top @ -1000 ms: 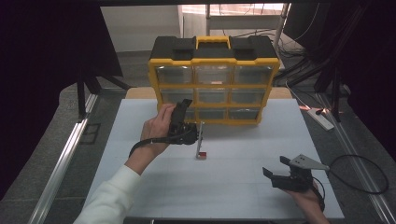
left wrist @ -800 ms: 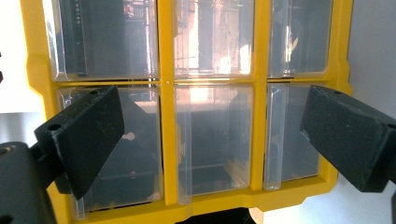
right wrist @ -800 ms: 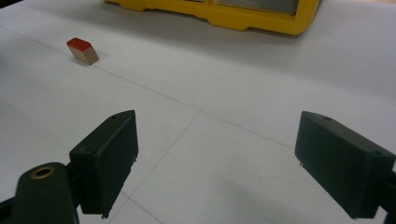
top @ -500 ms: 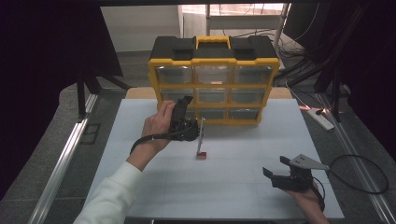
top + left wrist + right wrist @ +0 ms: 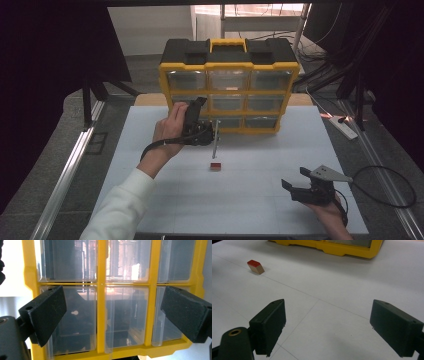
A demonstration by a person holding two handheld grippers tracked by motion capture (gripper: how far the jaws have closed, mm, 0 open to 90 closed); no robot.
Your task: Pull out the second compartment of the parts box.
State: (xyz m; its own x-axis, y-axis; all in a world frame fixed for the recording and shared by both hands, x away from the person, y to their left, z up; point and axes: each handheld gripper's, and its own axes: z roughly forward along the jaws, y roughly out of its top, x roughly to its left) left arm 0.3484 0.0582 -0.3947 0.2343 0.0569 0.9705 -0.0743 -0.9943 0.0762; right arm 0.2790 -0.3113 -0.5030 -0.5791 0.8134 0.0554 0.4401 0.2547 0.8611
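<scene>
A yellow and black drawer cabinet stands upright at the far edge of the white bench, near the middle of that edge, with its clear drawer fronts facing the person. The left gripper is held up close against the lower rows of the cabinet, just beside its front, with the person's left hand wrapped around its body and a white sleeve reaching in from the near left corner. In the left gripper view its two black jaws stand wide apart with nothing between them, framing the middle clear drawer of the bottom row; the drawers look dark and see-through, and what lies in them cannot be told. A small wooden block with a red top lies on the bench near its middle, apart from both grippers and a little nearer than the cabinet. The right gripper hangs low over the bench near the near right corner, held by the right hand, with its cable looping off the right edge. In the right gripper view its jaws also stand wide apart and hold nothing, pointing across bare bench toward the block, which shows tilted at the upper left, and the cabinet's yellow base.
</scene>
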